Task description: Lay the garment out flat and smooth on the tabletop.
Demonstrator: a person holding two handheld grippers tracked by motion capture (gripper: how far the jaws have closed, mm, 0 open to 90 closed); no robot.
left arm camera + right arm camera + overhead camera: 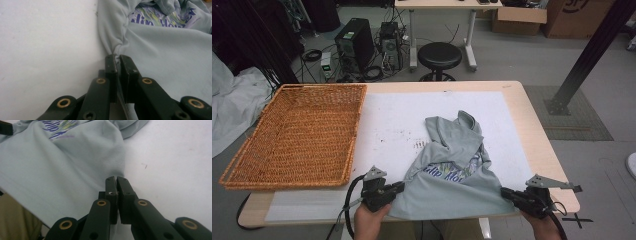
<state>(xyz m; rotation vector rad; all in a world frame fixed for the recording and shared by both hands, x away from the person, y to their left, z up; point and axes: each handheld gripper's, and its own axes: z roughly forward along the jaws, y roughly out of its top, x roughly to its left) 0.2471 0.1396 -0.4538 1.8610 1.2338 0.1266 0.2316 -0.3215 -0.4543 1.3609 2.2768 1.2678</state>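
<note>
T-shirt [452, 165] on table, beside wicker basket [297, 135].

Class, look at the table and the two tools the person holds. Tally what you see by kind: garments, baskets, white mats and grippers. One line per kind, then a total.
Garments: 1, the light grey T-shirt
Baskets: 1, the wicker basket
White mats: 1, the white mat
Grippers: 2, the left gripper and the right gripper, each shut on the shirt's hem
Total: 5
</note>
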